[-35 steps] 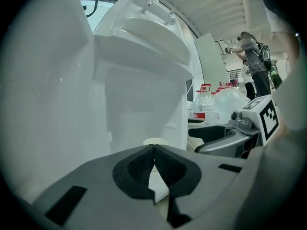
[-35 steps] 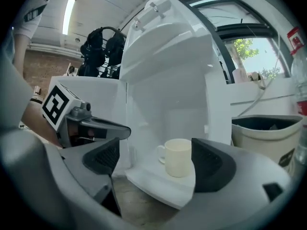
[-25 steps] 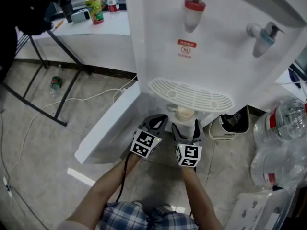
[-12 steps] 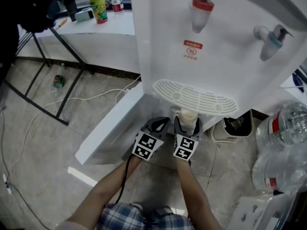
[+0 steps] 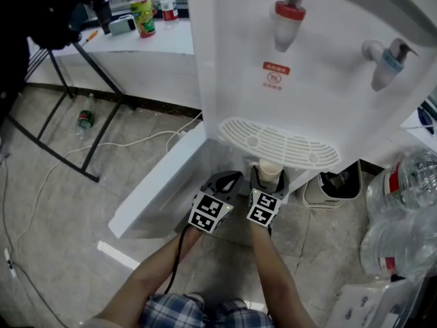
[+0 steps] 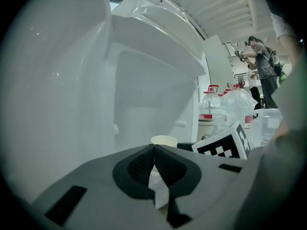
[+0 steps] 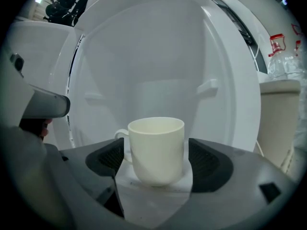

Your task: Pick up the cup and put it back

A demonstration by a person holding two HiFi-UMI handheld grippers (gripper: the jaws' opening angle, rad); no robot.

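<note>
The cream mug [image 7: 156, 150] is standing upright on a pale flat surface, its long axis running straight up and down and its open mouth facing the ceiling. Its handle is sticking out to the left in the right gripper view, toward that side's jaw and slightly rearward. In the head view the mug is sitting low against the front of the white water dispenser [image 5: 321, 74], just under the slotted drip tray [image 5: 280, 142], at the mouth of the recess beneath it.

The right gripper [image 5: 268, 178] is reaching in level with the mug and straddling it, one jaw on each side of the body. Its jaws are standing wide and are closing in on the mug. The ribbed pads [image 7: 204, 159] are lying just beside the walls, with a thin strip of background showing on the right and the handle filling most of the gap on the left. They are not pressing on it, so the mug is resting on its own base between the jaws, ungrasped.

The left gripper [image 6: 153, 150] is waiting just beside the right one, slightly to its left. Its two dark pads are meeting tip to tip, clenched on nothing. Past them its own view is catching the mug's rim and the right gripper's marker cube [image 6: 223, 145].
</note>
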